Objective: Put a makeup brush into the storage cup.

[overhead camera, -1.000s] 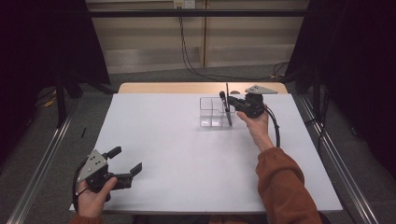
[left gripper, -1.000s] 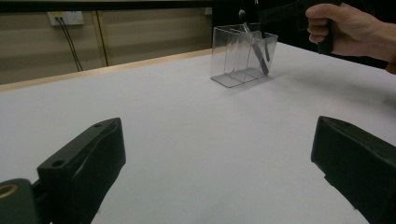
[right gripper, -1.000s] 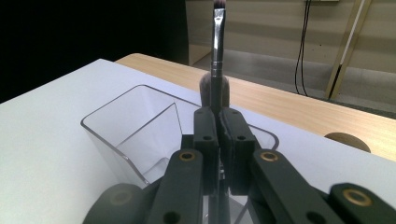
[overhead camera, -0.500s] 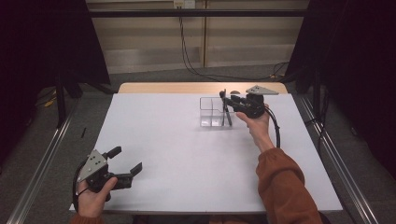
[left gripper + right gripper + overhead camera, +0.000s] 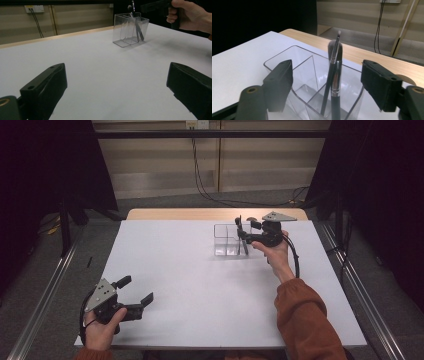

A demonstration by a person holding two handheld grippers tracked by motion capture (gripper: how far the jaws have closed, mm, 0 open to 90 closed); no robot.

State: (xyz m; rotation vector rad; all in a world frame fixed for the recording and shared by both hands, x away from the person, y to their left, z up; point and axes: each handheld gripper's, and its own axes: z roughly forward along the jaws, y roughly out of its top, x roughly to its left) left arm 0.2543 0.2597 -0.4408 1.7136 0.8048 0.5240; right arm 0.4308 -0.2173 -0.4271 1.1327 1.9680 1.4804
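Observation:
A clear acrylic organizer (image 5: pixel 225 241) (image 5: pixel 125 30) (image 5: pixel 287 58) with several compartments stands on the white table (image 5: pixel 200 280), far right of centre. Two dark makeup brushes (image 5: pixel 243 240) (image 5: pixel 138 31), a thick one (image 5: pixel 336 82) and a thin one (image 5: pixel 333 56), stand bristles up in its right compartment. My right gripper (image 5: pixel 243 226) (image 5: pixel 327 77) hovers at the organizer's right end, open. Its jaws have just been opening and stand either side of the brushes without pressing on them. My left gripper (image 5: pixel 137 289) (image 5: pixel 115 82) rests open at the near left with nothing between its jaws.
The table's wooden far edge (image 5: pixel 190 214) lies just behind the organizer. Metal rails (image 5: pixel 45 290) run along both sides of the table. Cables (image 5: pixel 200 180) hang down the back wall.
The right gripper's jaws have spread apart around the brushes at the organizer. Both hands have stayed where they were.

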